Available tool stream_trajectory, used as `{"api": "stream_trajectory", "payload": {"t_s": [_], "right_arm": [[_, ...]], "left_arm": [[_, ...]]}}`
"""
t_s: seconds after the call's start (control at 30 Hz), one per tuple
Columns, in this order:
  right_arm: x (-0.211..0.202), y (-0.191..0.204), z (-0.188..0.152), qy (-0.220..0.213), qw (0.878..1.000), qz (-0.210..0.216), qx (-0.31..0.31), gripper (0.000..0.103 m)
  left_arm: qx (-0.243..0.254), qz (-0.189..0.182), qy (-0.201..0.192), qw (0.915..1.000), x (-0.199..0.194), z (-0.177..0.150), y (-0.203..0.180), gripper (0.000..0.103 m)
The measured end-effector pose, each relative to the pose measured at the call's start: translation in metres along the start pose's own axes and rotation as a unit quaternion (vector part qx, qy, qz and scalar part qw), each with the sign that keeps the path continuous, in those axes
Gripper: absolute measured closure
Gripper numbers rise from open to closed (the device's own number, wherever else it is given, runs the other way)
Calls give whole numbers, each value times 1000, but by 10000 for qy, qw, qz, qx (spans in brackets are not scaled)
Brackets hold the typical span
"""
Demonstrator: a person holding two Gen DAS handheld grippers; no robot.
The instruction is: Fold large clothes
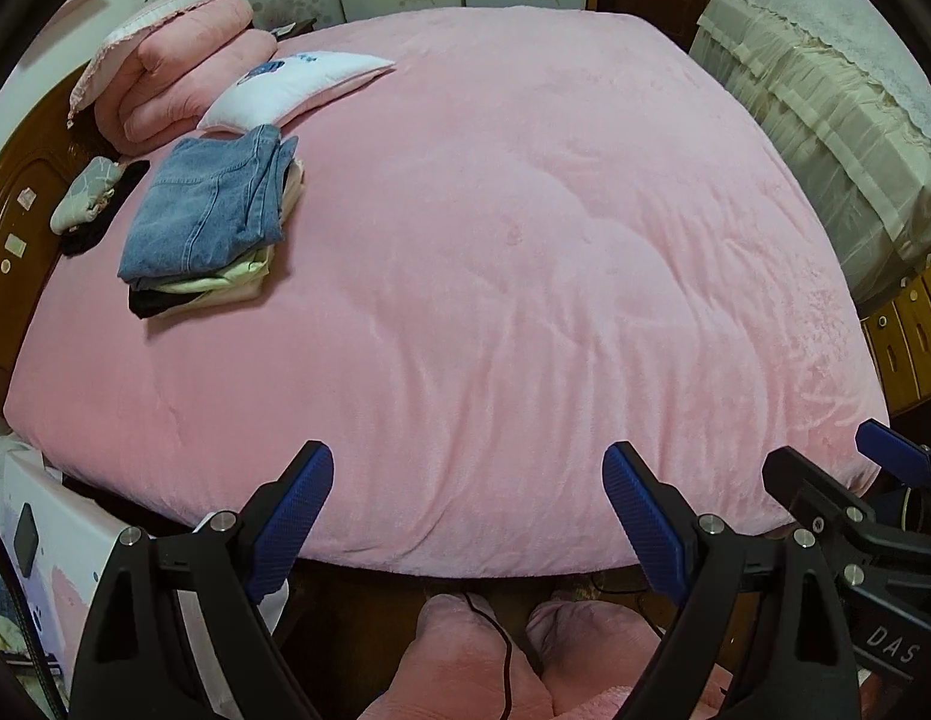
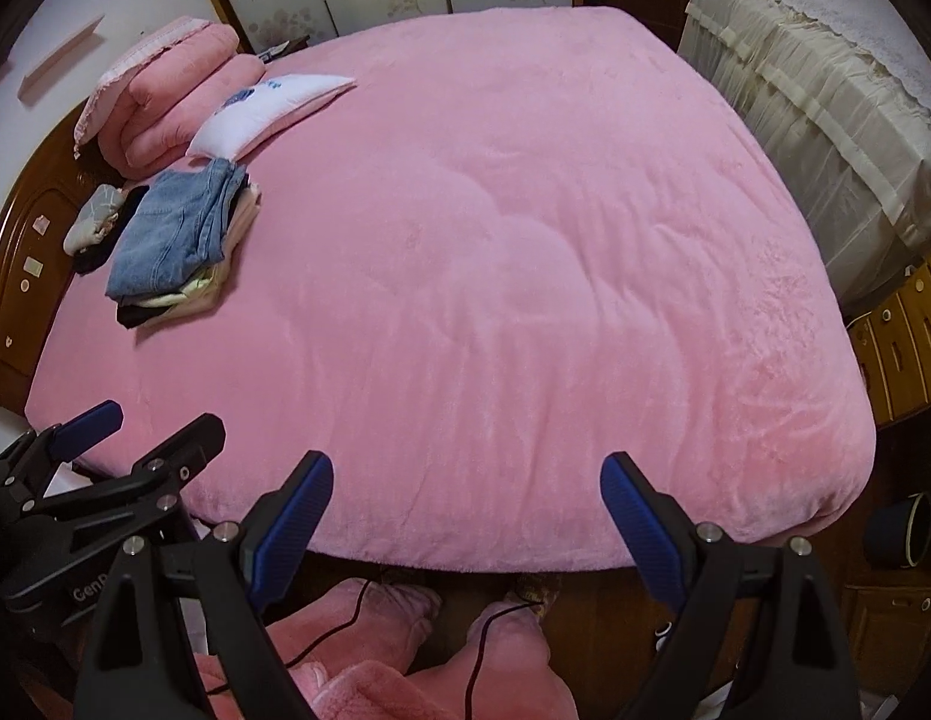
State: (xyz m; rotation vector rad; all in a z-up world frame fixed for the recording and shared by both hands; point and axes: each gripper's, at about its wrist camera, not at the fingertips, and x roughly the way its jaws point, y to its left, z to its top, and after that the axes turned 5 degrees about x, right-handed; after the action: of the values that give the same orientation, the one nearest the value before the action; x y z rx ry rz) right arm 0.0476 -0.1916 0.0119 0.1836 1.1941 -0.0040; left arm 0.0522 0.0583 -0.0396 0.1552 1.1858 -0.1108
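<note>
I stand at the foot edge of the bed (image 1: 525, 300), its pink fleece cover spread flat and lightly creased across the whole top.

Far left, against the wooden headboard (image 1: 21, 228), a small grey-and-white patterned bundle (image 1: 84, 195) lies on something black; I can't make out what either piece is from here. Just beside it, near the head edge of the bed, sits the stack of folded clothes (image 1: 207, 216): folded blue jeans (image 2: 165, 234) on top, pale cream and yellowish pieces under them, and a black one at the bottom sticking out toward me. Behind the stack, in the bed's far left corner, a folded pink quilt (image 1: 177, 72) rests with a white pillow (image 1: 291, 90) leaning off it onto the cover.

My left gripper (image 1: 468, 510) hangs over the foot edge with its blue-padded fingers spread wide, nothing between them. My right gripper (image 2: 465, 519) is just beside it, to its right, also over the foot edge, fingers equally wide apart and empty. Each one shows at the side of the other's view.

Below both, my legs in pink fleece trousers (image 1: 465, 660) and a thin black cable (image 2: 477, 660) trailing down.

Right of the bed stands a cream cloth-draped piece of furniture (image 1: 825, 120), and nearer me a wooden chest of small drawers (image 2: 903, 336).
</note>
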Motion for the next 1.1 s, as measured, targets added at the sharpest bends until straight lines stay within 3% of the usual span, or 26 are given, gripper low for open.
{"api": "stream_trajectory", "payload": {"t_s": [0.2,0.33,0.87,1.1], "right_arm": [[-8,-3,1,-209,9997,-16,108,11],[-14,-2,1,-322,9994,-124,50,1],[-15,-5,4,-362,9992,-161,-80,0],[-14,-10,4,-316,9994,-126,-110,0]], "left_arm": [[-82,30,-77,9999,-3,-1,2,10],[-237,77,-229,9994,-11,-3,4,1],[-375,187,-435,9982,-22,-6,-1,1],[-408,208,-342,9984,-19,-7,-2,1]]}}
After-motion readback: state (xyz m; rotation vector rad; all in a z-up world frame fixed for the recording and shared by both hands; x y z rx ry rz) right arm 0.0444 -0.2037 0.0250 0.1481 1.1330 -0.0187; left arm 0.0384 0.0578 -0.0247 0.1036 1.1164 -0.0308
